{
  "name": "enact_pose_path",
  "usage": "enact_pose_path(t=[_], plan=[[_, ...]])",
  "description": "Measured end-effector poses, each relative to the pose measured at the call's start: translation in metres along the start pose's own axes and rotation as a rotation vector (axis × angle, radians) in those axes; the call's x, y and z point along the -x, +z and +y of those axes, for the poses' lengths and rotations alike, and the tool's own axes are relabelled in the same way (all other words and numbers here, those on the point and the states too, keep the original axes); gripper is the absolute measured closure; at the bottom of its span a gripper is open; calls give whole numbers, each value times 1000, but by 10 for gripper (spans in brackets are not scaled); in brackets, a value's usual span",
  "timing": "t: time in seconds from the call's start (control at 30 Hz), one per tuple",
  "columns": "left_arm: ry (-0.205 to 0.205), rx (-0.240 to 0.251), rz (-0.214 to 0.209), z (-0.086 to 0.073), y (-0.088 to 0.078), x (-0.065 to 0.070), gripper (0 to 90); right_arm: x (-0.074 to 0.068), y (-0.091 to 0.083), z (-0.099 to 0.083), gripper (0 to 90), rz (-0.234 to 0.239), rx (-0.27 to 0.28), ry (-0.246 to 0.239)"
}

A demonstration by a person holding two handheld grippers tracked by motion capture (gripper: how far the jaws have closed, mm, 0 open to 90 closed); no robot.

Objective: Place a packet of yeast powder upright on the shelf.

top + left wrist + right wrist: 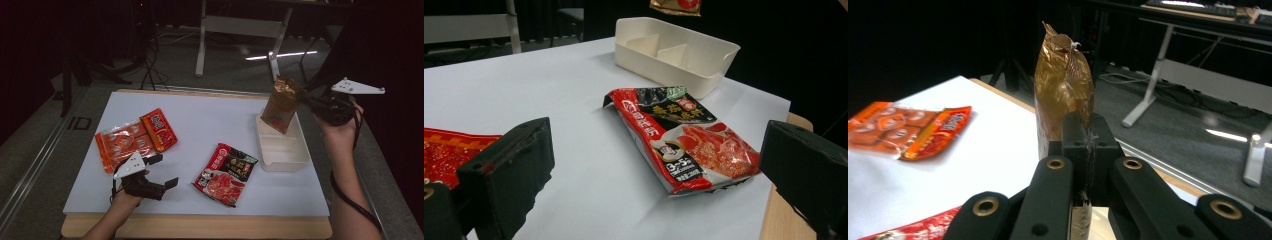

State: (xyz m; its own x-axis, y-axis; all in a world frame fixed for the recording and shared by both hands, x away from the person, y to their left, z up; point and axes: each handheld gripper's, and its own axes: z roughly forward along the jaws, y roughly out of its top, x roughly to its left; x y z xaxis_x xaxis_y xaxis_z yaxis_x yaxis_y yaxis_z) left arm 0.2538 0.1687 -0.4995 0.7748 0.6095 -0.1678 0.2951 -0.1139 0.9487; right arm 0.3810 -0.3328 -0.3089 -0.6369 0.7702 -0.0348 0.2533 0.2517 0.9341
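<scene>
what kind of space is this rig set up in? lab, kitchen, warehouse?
Most likely a lab or studio set up for recording, not a kitchen. A white-topped table stands in a dark room, cables run across the grey floor, and a white desk frame stands behind. The food packets look like props.

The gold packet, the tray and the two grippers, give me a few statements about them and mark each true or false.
1. The right gripper is shut on the gold packet. True.
2. The gold packet lies flat on the table. False: it hangs above the tray.
3. The left gripper holds the red-and-black packet. False: its jaws are open, with nothing between them.
4. The orange packets lie outside the tray. True.
</scene>
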Motion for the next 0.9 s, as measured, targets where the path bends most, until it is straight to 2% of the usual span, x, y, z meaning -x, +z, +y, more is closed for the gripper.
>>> enact_pose_path(t=[0.43, 0.53, 0.7, 0.8, 0.9], plan=[[-32, -4, -17, -6, 2, -2, 17, 30, 33, -7, 894, -87, -51, 4], [-37, -5, -19, -7, 1, -1, 17, 38, 42, -10, 895, -110, -60, 27], [-33, -9, -22, -7, 1, -1, 17, 46, 52, -13, 895, -126, -62, 33], [-33, -14, -25, -8, 2, -1, 17, 53, 64, -16, 894, -134, -74, 42], [-36, -17, -29, -9, 2, -1, 17, 54, 75, -19, 895, -137, -84, 30]])
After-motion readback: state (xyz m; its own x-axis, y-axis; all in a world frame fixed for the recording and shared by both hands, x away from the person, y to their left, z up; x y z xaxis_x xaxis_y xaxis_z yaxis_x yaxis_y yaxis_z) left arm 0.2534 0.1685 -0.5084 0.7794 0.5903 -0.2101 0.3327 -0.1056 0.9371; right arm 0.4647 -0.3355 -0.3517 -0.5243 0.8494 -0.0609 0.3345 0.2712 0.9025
